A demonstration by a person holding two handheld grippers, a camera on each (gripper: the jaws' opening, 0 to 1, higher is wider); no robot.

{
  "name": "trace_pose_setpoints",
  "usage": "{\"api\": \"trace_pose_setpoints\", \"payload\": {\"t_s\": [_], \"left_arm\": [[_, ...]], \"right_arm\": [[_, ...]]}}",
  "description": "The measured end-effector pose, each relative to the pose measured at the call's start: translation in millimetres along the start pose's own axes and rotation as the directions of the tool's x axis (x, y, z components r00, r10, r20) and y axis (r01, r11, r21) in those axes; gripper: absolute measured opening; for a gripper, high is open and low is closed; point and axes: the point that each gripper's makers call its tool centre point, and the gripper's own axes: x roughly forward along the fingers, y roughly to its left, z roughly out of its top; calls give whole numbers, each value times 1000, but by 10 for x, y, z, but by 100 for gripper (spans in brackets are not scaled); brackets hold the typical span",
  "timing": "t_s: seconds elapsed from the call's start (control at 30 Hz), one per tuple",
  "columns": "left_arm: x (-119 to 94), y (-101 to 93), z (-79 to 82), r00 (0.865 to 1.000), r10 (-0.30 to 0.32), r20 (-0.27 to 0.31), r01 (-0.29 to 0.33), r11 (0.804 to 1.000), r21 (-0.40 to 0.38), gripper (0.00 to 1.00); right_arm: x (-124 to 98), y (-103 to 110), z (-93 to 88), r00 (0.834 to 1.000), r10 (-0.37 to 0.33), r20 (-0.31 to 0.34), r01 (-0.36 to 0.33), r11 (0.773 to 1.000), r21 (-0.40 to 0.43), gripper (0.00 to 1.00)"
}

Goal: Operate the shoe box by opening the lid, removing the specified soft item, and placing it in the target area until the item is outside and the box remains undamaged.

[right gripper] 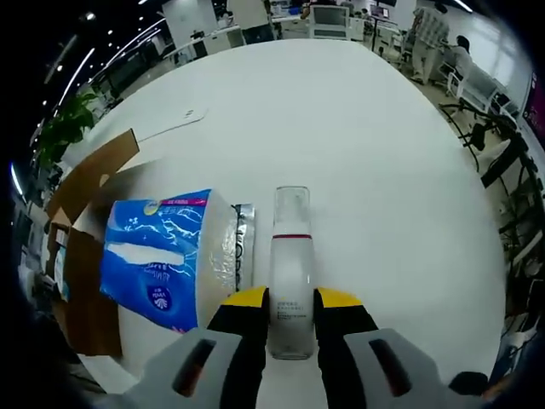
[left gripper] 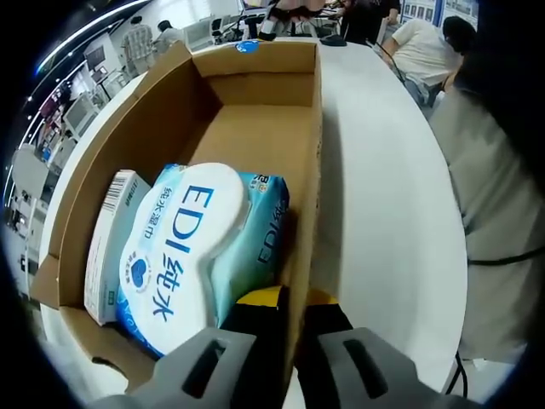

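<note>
Counting first: one open cardboard shoe box (left gripper: 255, 94), running from the top centre of the left gripper view down to the bottom left. Inside it, two things. One is a blue and white wet-wipes pack (left gripper: 200, 251) marked EDI, lying in the lower left half of the box. The other is a small white carton (left gripper: 115, 243), squeezed between the pack's left side and the box's left wall. The far end of the box floor is bare cardboard.

My left gripper (left gripper: 289, 319) sits at the bottom centre of that view, and its two jaws straddle the right wall of the box: one jaw inside against the wipes pack, one outside over the white table (left gripper: 392, 204). They look pinched on that wall.

In the right gripper view I count three items out on the table. One clear bottle (right gripper: 291, 273) with a red band lies at bottom centre. One blue plastic-wrapped soft pack (right gripper: 166, 256) lies at the lower left. Between the two there is one thin dark packet (right gripper: 244, 243), touching the blue pack's edge.

My right gripper (right gripper: 291, 319) is at the bottom centre, jaws pressed on either side of the bottle's near end.

Brown cardboard flaps (right gripper: 89, 183) show at the left edge of this view, beside the blue soft pack.
</note>
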Motion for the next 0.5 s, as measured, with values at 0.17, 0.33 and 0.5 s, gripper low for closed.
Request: {"api": "trace_pose_setpoints", "payload": {"t_s": [0.17,0.33,0.5], "left_arm": [[2,-1,-1,1000,0,0,0,1000,-1,2],[6,-2,-2,1000,0,1,0,1000,-1,2],[4,-3,-2,1000,2,0,-2,1000,-2,2]], "right_arm": [[-3,-27,-10,1000,-10,-20,10,1000,-13,18],[-73,53,-66,1000,-11,-25,11,1000,-1,18],[-157,127,-82,1000,-11,-12,11,1000,12,21]]}}
